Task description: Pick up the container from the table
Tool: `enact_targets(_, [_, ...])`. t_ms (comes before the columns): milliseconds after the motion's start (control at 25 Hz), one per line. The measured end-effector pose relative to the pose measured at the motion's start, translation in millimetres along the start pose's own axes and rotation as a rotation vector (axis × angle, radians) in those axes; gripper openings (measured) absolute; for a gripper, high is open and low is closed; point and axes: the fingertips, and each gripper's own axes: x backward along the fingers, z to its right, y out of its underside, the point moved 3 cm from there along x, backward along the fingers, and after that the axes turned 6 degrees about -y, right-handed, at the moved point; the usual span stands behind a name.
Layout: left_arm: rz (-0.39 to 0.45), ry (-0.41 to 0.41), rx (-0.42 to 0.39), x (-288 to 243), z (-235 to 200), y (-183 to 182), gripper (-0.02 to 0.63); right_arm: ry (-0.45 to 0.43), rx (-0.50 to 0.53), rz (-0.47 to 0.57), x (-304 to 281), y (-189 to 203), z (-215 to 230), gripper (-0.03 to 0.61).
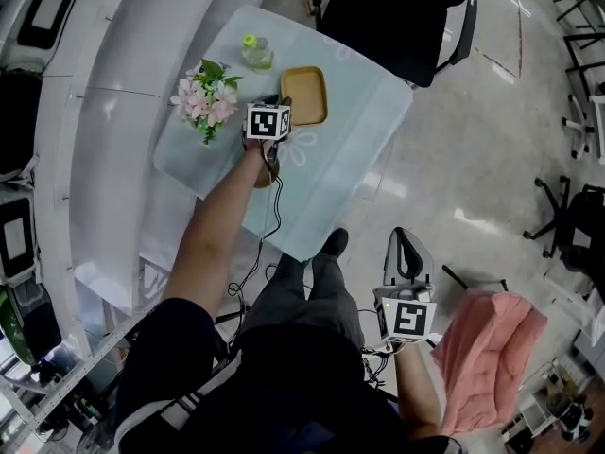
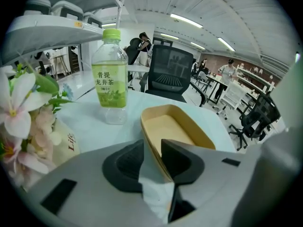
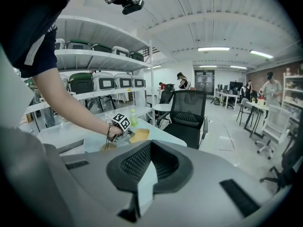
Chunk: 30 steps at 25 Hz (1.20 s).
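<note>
The container (image 1: 304, 95) is a shallow tan tray lying on the pale blue table (image 1: 359, 130), to the right of the flowers. My left gripper (image 1: 284, 102) reaches down to its near left corner. In the left gripper view the container (image 2: 175, 126) has its near wall pinched between the two dark pads (image 2: 125, 162) of the left gripper (image 2: 152, 160), one pad outside the wall and one inside. My right gripper (image 1: 405, 242) hangs low beside the person's leg, away from the table, jaws together on nothing. From the right gripper (image 3: 149, 167) the container (image 3: 138, 135) shows far off.
A green-capped tea bottle (image 1: 256, 53) stands behind the container, and a pink flower bunch (image 1: 206, 97) lies at the left. A black office chair (image 1: 397, 8) stands past the table's far side. White shelving (image 1: 85, 83) runs along the left. A pink cloth (image 1: 487, 357) is at the lower right.
</note>
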Motion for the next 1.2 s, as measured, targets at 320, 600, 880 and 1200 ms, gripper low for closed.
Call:
enact_targets(320, [-0.010,-0.008,-0.013,-2.1,3.7,-2.7,0.086,0.003,0.002,-0.038,0.0,4.7,2.7,-0.002])
enact_targets(600, [-0.017,-0.021,-0.009,-3.2,2.2,-3.5,0.069,0.005,-0.009,-0.003,-2.8,0.7,3.1,-0.002])
enact_targets(880, [-0.025,-0.052,-0.015,-4.3,-0.1,-5.7,0.043,0.003,-0.012,-0.008,-4.2,1.7,5.0,-0.001])
enact_targets(1200, [-0.031,-0.090,-0.077,-7.6,2.0,-6.9,0.028,0.003,-0.017,-0.006,-5.7,2.9,6.8,0.000])
